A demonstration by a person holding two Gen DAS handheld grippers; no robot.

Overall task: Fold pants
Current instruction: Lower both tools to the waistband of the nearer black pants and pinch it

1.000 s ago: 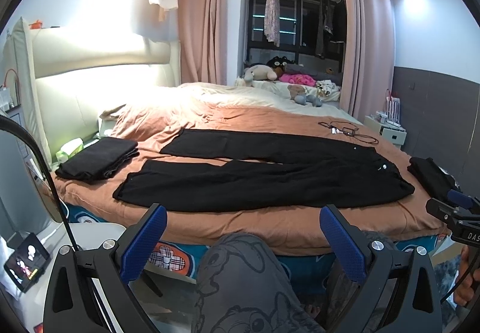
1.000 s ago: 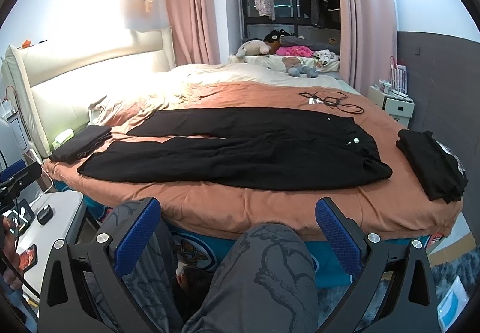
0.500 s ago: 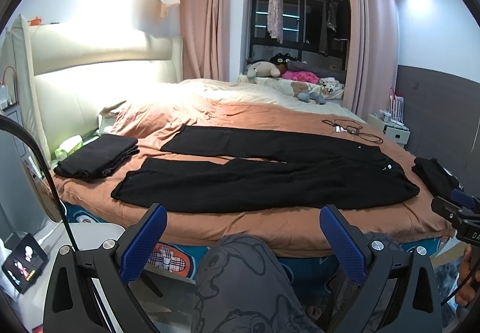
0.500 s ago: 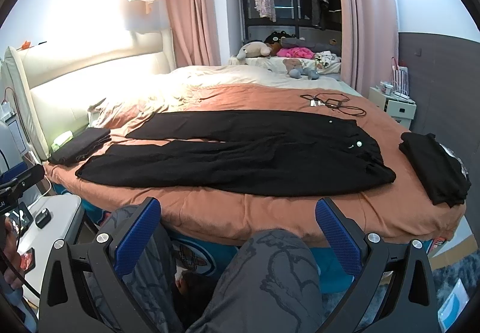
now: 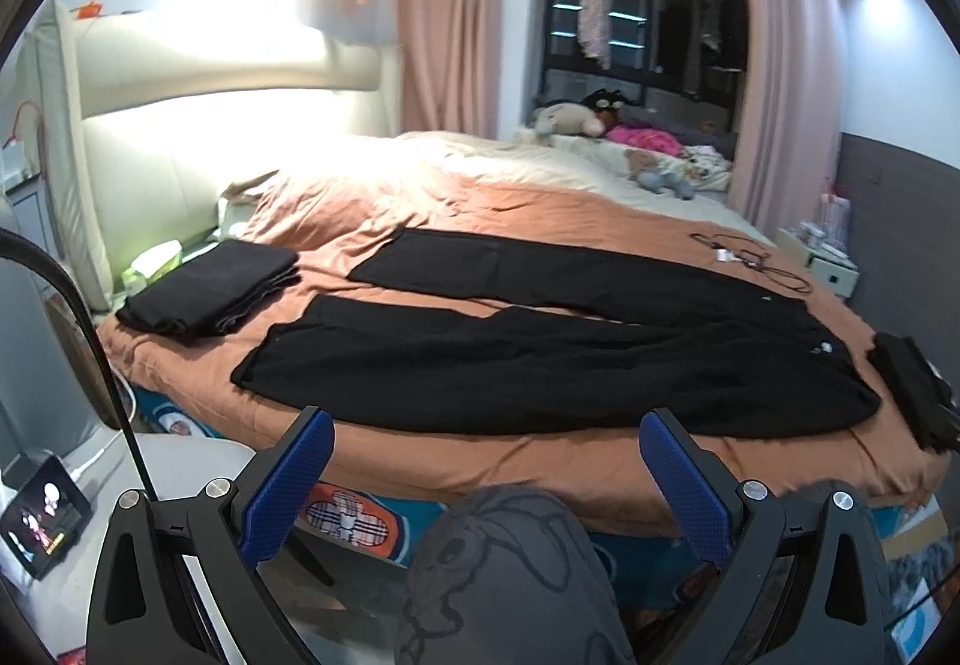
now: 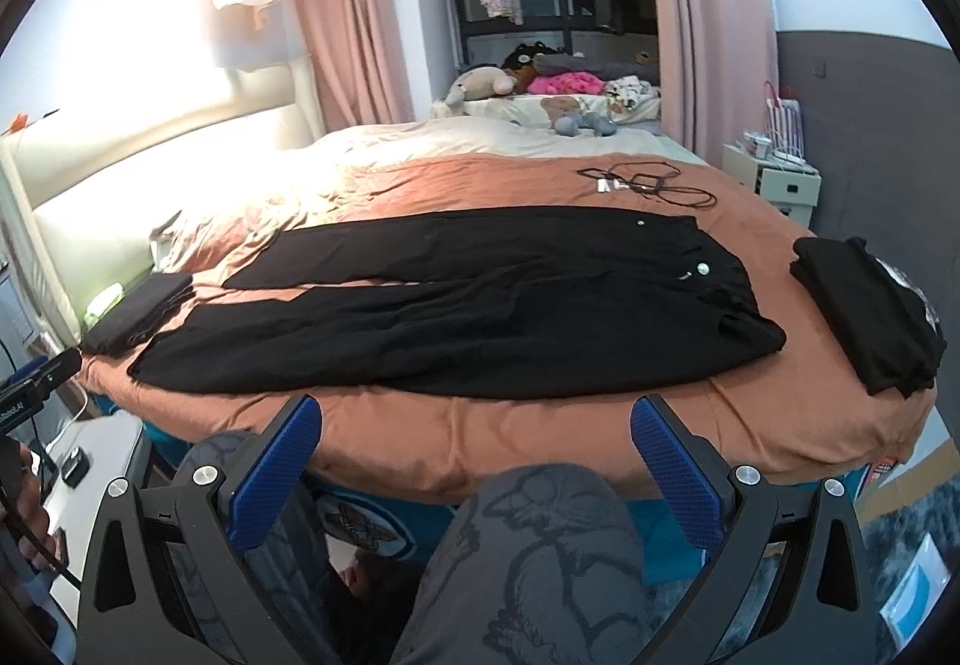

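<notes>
Black pants (image 5: 540, 365) lie flat on bed (image 5: 480, 461), unfolded. Both grippers (image 5: 480, 461) (image 6: 474, 449) gape wide, empty; next, reach for a leg.

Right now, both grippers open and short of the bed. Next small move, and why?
Probably bring both forward to the pants' near edge. They lie flat and unfolded on the bed, legs apart, waist at the right. The left gripper and right gripper are open, empty, over the person's knees, touching no cloth, so a reach precedes any grasp.
</notes>
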